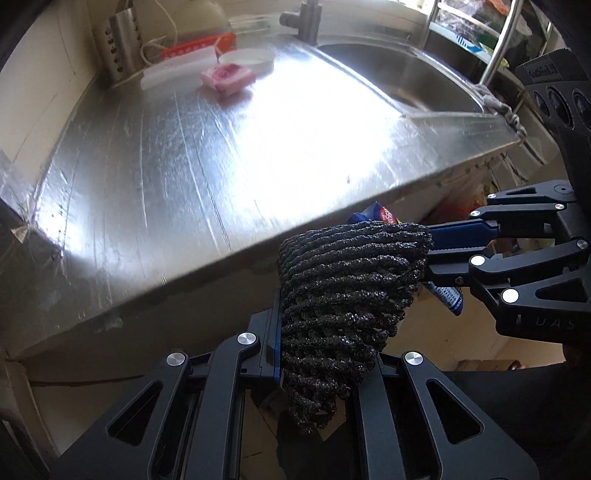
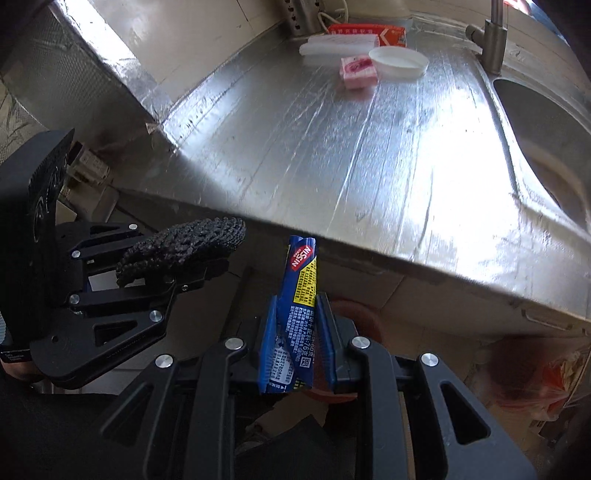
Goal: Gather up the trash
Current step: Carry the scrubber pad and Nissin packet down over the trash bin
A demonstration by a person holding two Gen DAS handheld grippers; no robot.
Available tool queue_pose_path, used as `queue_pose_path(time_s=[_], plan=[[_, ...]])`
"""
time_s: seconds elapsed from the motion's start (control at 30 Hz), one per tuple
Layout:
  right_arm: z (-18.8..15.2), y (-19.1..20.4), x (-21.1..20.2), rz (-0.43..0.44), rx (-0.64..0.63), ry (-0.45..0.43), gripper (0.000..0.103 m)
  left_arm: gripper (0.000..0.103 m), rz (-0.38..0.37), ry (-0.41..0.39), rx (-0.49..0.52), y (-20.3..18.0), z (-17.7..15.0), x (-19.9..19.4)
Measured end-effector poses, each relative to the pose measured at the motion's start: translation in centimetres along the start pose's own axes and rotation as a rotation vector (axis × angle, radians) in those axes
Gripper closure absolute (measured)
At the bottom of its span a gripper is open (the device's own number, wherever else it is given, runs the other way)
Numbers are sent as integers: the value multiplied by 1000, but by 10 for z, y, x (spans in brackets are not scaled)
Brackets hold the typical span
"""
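I've got two bits of trash in hand, both off the surface (image 1: 207, 155) and past its front edge.

Left claw (image 1: 317, 354): clamped tight on a black mesh scrubber (image 1: 343, 288). Looks light, soft, squashy, w/ a coarse knobbly weave, so it shouldn't slip. Pads bite its lower part; the bulk flares up and out beyond the fingertips, leaning toward the right side. Best hold is prob. mid-body, where the mesh bunches. It won't break, but loose strands could snag.

Right claw (image 2: 295, 332): narrow, pinching a blue Nissin wrapper (image 2: 301, 295). Thin crinkly film, near weightless, glossy, so I'd call it slippery. It's folded lengthwise into a stiff-ish strip, which helps. Blue pads grip the lower half from both sides; the top sticks up past the fingertips, the bottom end hangs below the pads. A grip across the folded middle, as now, seems safest; a single loose layer could slide out.

In the left wrist view the wrapper sits just behind the scrubber; touching or not, can't tell.

Still on the surface, far back near the tap (image 2: 491, 40): pink packet (image 1: 227, 75), white lid (image 1: 247, 61), red-orange box (image 2: 365, 33). All well apart from both claws.

No bin clearly seen; an orange bag (image 2: 532, 384) shows below the surface at right, maybe the drop spot.
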State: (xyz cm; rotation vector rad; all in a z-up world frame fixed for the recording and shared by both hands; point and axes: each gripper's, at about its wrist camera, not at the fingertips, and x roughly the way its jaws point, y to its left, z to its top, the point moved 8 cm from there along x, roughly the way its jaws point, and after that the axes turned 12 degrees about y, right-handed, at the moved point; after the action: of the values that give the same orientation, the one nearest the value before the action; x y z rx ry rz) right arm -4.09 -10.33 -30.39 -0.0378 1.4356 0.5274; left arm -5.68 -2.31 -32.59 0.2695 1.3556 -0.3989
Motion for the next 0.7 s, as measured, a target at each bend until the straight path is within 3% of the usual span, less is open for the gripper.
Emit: queue_pose_path(time_s=[0.37,0.7], plan=[[-41,-29,130,-69,13,169,82,92,22,197,53,-7,-51,122],[-61,-39,207,-81,3,247,82,89,22,280,37,-5,-74,187]])
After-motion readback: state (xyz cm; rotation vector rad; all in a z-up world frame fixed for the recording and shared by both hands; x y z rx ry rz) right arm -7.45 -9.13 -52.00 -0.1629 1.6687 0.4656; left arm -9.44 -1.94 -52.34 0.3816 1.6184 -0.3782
